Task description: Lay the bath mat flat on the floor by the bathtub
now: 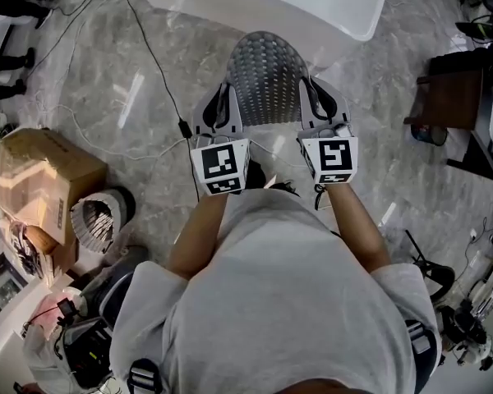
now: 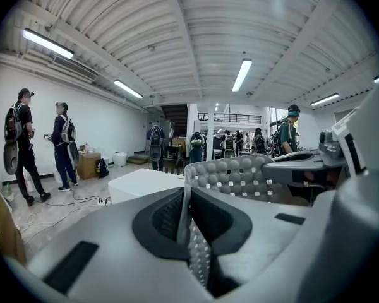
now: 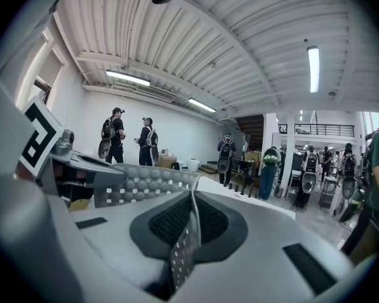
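Both ends gripped, mid-air.
Your left gripper (image 1: 222, 97) and right gripper (image 1: 314, 95) each clamp an edge of the grey perforated mat (image 1: 265, 76), held up over the grey marbled floor (image 1: 378, 80) near the white tub (image 1: 296, 6). Black-and-white square markers (image 1: 222, 164) face you. A cardboard box (image 1: 41, 175) sits left, and strip lights (image 2: 243, 74) line the ribbed ceiling (image 2: 177, 36).

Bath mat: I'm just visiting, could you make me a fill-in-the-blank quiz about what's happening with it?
1. The grey bath mat is held up by ____ grippers at once.
2. The left gripper and right gripper are each ____ on an edge of the mat.
3. The mat is not yet laid on the ____.
4. The white bathtub is beyond it; the cardboard box is on the person's ____ side.
Missing words: two; shut; floor; left.
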Demonstrator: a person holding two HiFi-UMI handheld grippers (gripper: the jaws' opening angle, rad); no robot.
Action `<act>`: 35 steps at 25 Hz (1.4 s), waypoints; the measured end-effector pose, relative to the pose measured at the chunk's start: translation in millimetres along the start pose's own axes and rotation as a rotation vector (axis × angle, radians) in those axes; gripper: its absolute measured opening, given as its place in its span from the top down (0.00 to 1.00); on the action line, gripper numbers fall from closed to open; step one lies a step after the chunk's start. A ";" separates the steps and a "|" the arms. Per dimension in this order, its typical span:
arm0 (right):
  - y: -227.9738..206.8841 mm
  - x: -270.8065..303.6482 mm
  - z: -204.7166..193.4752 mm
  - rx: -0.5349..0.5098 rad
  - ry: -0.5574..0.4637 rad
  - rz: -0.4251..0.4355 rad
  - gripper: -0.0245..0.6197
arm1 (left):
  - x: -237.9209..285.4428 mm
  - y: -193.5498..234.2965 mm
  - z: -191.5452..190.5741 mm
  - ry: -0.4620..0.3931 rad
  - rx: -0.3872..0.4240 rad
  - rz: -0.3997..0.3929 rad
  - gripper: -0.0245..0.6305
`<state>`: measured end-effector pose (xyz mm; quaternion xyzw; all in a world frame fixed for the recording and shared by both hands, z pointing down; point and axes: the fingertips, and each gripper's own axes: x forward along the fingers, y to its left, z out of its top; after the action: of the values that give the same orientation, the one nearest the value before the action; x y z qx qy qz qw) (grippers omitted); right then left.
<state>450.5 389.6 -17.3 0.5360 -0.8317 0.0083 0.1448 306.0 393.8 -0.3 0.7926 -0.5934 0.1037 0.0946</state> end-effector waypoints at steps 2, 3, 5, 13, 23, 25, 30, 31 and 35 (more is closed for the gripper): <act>9.0 15.1 -1.4 -0.003 0.011 0.010 0.93 | 5.4 18.0 -3.6 0.010 -0.004 0.003 0.93; 13.4 23.0 -2.0 -0.007 0.018 0.016 0.93 | 8.4 26.4 -4.9 0.014 -0.004 0.003 0.93; 22.0 38.6 -2.1 -0.015 0.031 0.026 0.93 | 14.2 42.2 -7.0 0.019 -0.002 0.001 0.93; 51.6 86.0 9.1 -0.038 0.047 0.084 0.93 | 21.1 95.0 -11.1 0.017 -0.043 0.048 0.93; 66.8 144.4 13.0 -0.072 0.055 0.191 0.93 | 36.2 143.2 -24.9 0.042 -0.094 0.164 0.93; 66.9 156.3 11.2 -0.073 0.062 0.199 0.93 | 43.2 148.5 -27.4 0.051 -0.095 0.167 0.93; 65.4 190.5 3.1 -0.082 0.081 0.239 0.93 | 66.0 162.7 -36.1 0.074 -0.106 0.194 0.93; 64.0 198.8 1.3 -0.085 0.085 0.253 0.93 | 72.0 165.6 -37.3 0.078 -0.108 0.208 0.93; 57.9 230.6 -6.6 -0.095 0.106 0.300 0.93 | 98.1 178.5 -42.4 0.099 -0.130 0.251 0.93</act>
<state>311.8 210.3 54.8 0.3971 -0.8930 0.0188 0.2108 159.3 265.4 72.4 0.6981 -0.6881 0.1149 0.1611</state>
